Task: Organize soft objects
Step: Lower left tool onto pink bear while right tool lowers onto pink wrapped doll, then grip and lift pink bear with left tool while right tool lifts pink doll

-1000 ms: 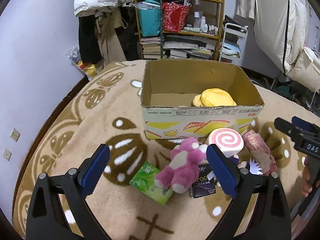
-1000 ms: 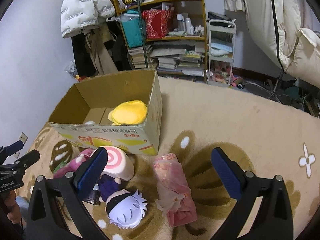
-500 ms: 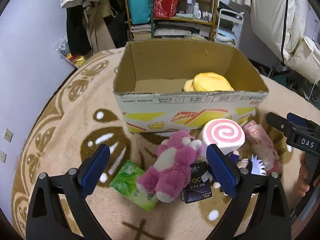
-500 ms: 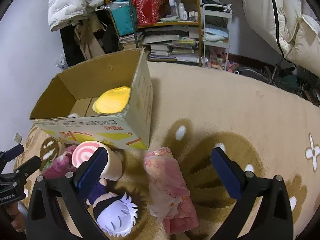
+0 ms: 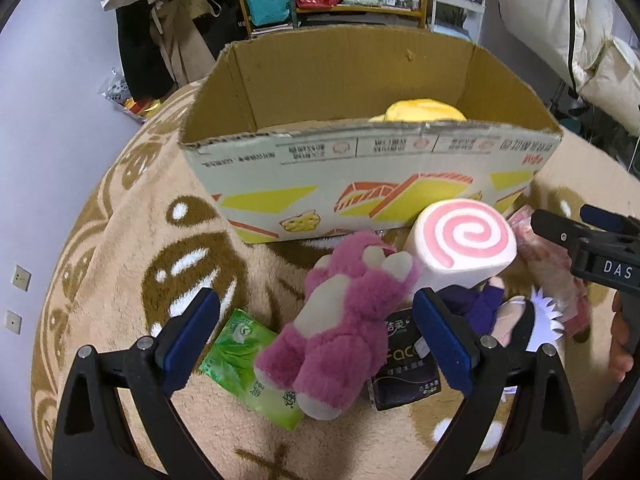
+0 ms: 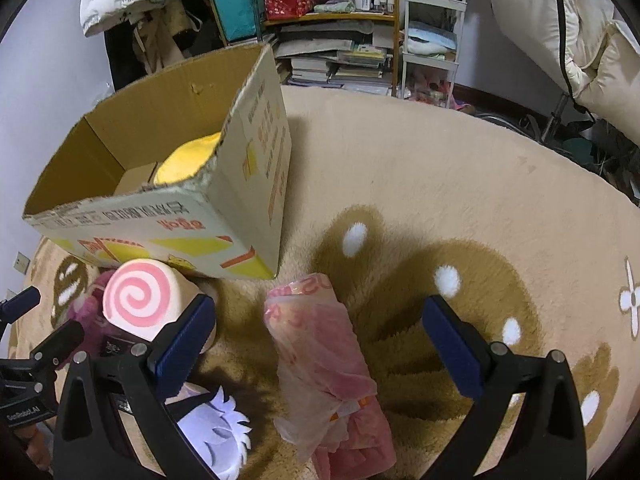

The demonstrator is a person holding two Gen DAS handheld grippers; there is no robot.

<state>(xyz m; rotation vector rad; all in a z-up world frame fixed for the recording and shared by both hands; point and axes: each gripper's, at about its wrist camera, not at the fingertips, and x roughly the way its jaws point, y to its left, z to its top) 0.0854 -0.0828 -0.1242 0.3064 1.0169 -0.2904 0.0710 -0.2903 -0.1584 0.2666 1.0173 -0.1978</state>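
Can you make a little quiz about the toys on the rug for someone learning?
1. True or false: the yellow plush lies inside the box.
2. Which toy sits between the open fingers of the left tool? A) pink bear B) swirl cushion C) white-haired doll
3. Fill in: the pink wrapped bundle between the fingers of the right tool lies on the ____.

Key: 1 true; 2 A; 3 rug.
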